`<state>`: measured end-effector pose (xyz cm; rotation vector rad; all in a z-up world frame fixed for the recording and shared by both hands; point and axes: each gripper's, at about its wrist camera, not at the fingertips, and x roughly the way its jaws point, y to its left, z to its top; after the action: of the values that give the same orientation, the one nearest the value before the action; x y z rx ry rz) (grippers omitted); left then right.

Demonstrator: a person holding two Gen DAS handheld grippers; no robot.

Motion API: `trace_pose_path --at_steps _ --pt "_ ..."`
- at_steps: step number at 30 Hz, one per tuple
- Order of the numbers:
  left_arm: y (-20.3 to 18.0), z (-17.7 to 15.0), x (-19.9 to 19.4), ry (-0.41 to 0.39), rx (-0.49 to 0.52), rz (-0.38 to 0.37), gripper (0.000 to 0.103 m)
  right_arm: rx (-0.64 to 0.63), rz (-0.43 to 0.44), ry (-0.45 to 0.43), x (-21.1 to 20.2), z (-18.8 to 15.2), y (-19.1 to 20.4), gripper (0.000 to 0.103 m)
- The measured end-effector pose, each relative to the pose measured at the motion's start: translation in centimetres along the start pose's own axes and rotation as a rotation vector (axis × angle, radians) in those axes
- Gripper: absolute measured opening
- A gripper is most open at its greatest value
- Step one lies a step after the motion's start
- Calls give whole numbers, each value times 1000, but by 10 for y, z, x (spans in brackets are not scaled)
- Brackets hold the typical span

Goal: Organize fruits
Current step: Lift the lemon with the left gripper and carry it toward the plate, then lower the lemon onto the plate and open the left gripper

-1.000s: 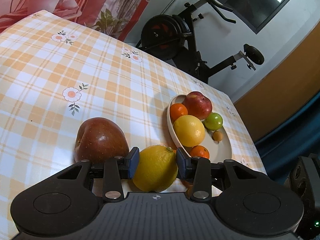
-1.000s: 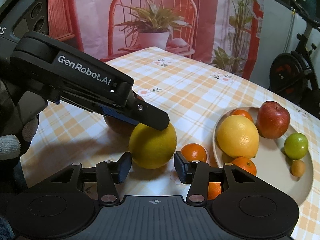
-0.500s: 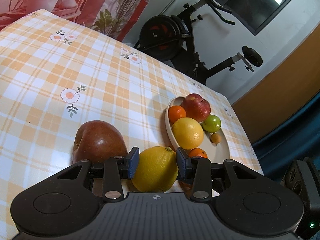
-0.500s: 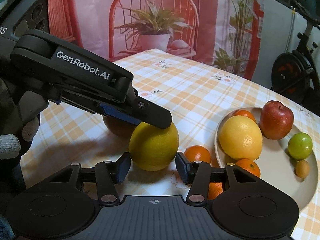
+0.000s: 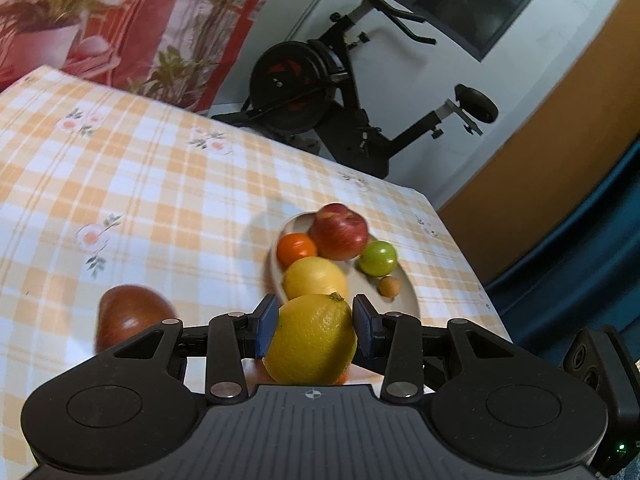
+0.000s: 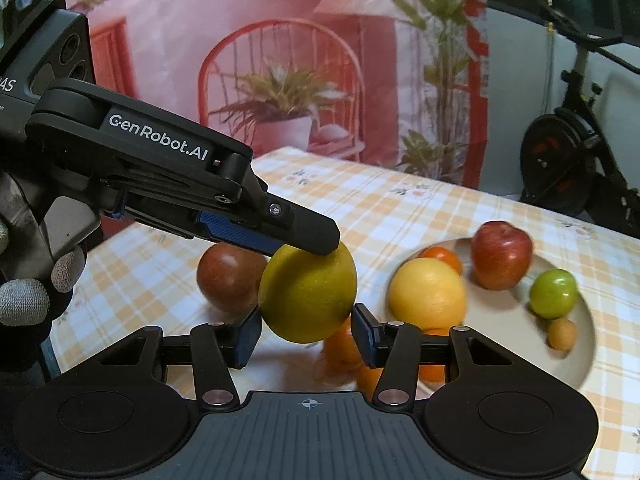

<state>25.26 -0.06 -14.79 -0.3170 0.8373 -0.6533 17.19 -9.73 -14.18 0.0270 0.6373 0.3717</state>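
- The table (image 5: 168, 184), under an orange-and-white checked cloth with small flower prints, is taking up most of both views; its far edge is running close behind the plate, with an exercise bike (image 5: 340, 92) standing just past it, and in the left wrist view a wide stretch of bare cloth is lying open to the left of the fruit.
- The oval cream plate (image 6: 580, 344) is sitting near that far right corner, holding a red apple (image 6: 502, 254), a large yellow citrus (image 6: 426, 294), an orange (image 5: 297, 249), a green round fruit (image 6: 554, 293) and a tiny orange-brown fruit (image 6: 562, 333); the bare part of the plate is showing on its right side.
- The left gripper (image 5: 314, 326) is clamping its blue pads on both sides of a lemon (image 5: 312, 340), which is hanging clear above the cloth, in front of the plate.
- The right gripper (image 6: 306, 334) is sitting low just in front of the same lemon, its jaws standing apart at either side of the fruit's underside; whether the pads are touching the peel cannot be told.
- A dark red apple (image 6: 230, 278) is resting on the cloth just left of the lemon, off the plate.
- Small oranges (image 6: 344, 350), blurred, are lying on the cloth between the lemon and the plate's near rim.
- A gloved hand (image 6: 28, 296) is gripping the left gripper's handle at the left edge of the right wrist view.
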Motion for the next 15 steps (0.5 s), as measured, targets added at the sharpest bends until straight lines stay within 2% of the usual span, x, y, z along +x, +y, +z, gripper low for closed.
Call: trace_pose_path --at_steps 9,15 --pt "-44 18 20 28 99 2 43 82 -33 -70 -26 0 -39 46" --pt "-63 26 45 64 125 -5 43 134 -55 -85 -32 -5 -69 46"
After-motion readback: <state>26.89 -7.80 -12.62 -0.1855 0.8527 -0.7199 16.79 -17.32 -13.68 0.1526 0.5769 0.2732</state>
